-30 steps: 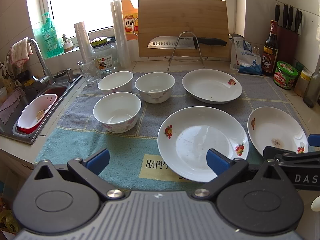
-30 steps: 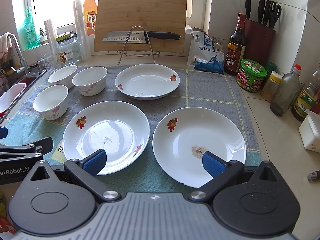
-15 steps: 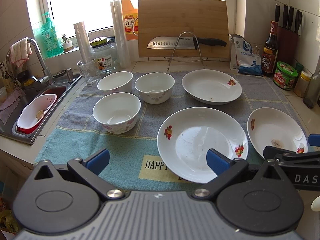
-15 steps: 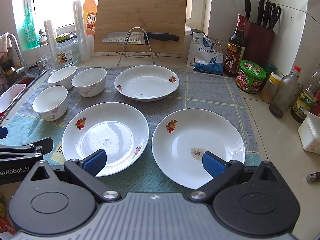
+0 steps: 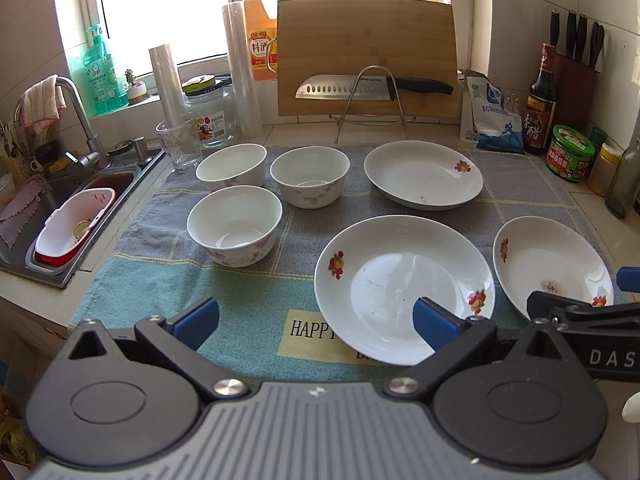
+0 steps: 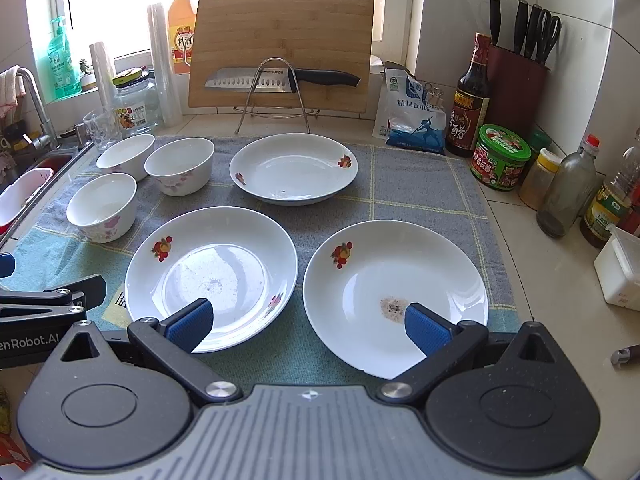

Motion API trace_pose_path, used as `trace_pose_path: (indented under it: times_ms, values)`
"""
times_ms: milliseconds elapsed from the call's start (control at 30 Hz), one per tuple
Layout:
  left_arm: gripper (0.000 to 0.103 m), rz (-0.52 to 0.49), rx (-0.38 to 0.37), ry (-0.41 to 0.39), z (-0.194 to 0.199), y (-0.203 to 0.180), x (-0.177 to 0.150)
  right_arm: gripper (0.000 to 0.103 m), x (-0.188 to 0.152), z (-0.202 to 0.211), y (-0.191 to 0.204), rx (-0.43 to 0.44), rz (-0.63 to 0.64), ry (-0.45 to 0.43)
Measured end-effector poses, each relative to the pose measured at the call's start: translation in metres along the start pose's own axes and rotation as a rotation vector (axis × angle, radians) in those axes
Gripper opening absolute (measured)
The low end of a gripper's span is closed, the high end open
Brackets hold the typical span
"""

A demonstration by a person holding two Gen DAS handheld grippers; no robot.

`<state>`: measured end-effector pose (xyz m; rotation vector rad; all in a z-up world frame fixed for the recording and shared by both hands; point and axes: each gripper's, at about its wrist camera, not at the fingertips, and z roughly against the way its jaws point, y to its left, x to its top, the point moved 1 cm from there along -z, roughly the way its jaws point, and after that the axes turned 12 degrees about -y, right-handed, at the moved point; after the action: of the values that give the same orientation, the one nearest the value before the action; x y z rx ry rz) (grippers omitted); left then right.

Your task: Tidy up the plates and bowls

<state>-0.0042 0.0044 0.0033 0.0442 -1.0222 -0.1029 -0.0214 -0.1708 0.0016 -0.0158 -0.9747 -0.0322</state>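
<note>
Both grippers — left gripper, right gripper — hover spread wide above the plates.

Bright backlit window blown out; fisheye edges curved, sharp.

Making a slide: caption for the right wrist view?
Open right gripper hovers over three plates and three bowls on a towel.

Bamboo board w/ knife, checked towel, sauce btl, knife block, sink
</note>
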Motion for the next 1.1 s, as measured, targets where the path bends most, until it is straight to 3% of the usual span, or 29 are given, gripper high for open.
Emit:
trace_pose_path:
  times_ms: [600, 900, 1100]
  values:
    - [0.102, -0.006, -0.039, -0.032, 0.012, -0.011, 0.002, 0.103, -0.007, 0.013, -0.014, -0.002, 0.001, -0.041]
    - [0.102, 0.038, -0.146, -0.043, 0.009, -0.026, 0.008, 0.103, -0.024, 0.023, -0.052, -0.042, -0.052, -0.06]
    - [0.102, -0.012, -0.211, -0.055, 0.009, -0.048, 0.013, 0.103, -0.038, 0.027, -0.076, -0.077, -0.075, -0.074]
